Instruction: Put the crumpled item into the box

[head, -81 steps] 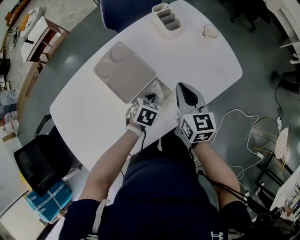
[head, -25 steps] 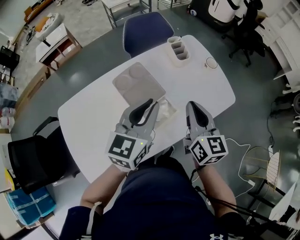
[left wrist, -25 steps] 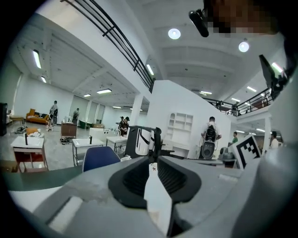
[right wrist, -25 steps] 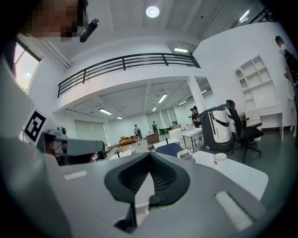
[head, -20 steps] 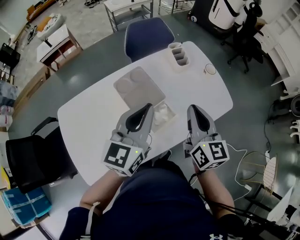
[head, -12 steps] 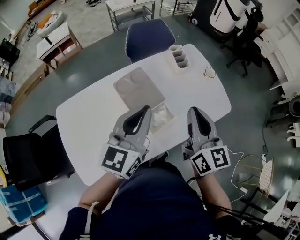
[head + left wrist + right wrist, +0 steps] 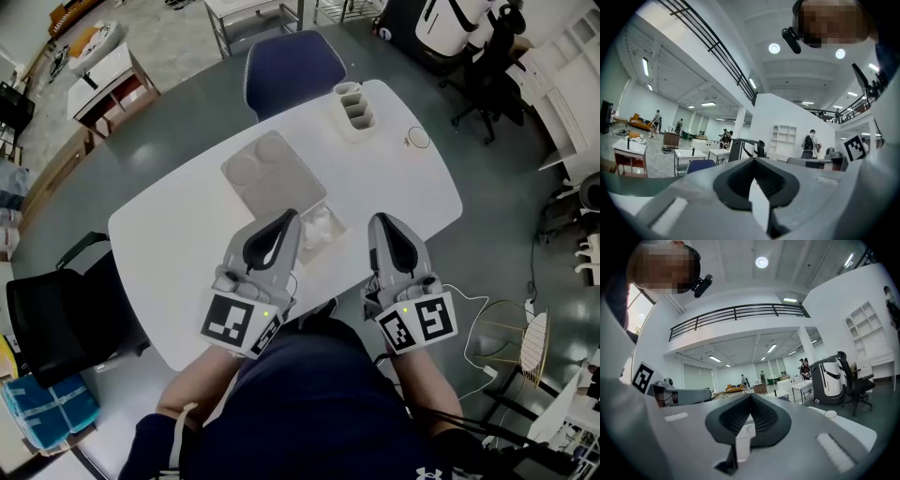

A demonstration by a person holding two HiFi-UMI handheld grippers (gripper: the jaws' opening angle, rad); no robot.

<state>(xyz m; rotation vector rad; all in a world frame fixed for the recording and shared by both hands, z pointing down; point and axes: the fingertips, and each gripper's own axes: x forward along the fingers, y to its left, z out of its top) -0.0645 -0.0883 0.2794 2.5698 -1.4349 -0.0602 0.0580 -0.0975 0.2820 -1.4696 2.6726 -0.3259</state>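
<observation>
The crumpled whitish item (image 7: pixel 319 226) lies on the white table (image 7: pixel 187 234), against the near corner of the flat beige box (image 7: pixel 267 173) with two round hollows. My left gripper (image 7: pixel 292 217) hovers just left of the crumpled item, raised toward the camera, its jaws shut on nothing. Right of the item, my right gripper (image 7: pixel 375 221) is held at about the same height, also shut and empty. Each gripper view looks out over the room with the jaw tips meeting: the left gripper (image 7: pixel 753 160) and the right gripper (image 7: pixel 751 395).
A white holder (image 7: pixel 354 106) with compartments and a small round disc (image 7: pixel 418 139) stand at the table's far right. A blue chair (image 7: pixel 292 58) is behind the table and a black chair (image 7: pixel 47 314) to the left. Cables trail on the floor at right.
About three seconds ago both grippers were low at the crumpled item; they have since lifted up toward the camera. Over the last second they have barely shifted.
</observation>
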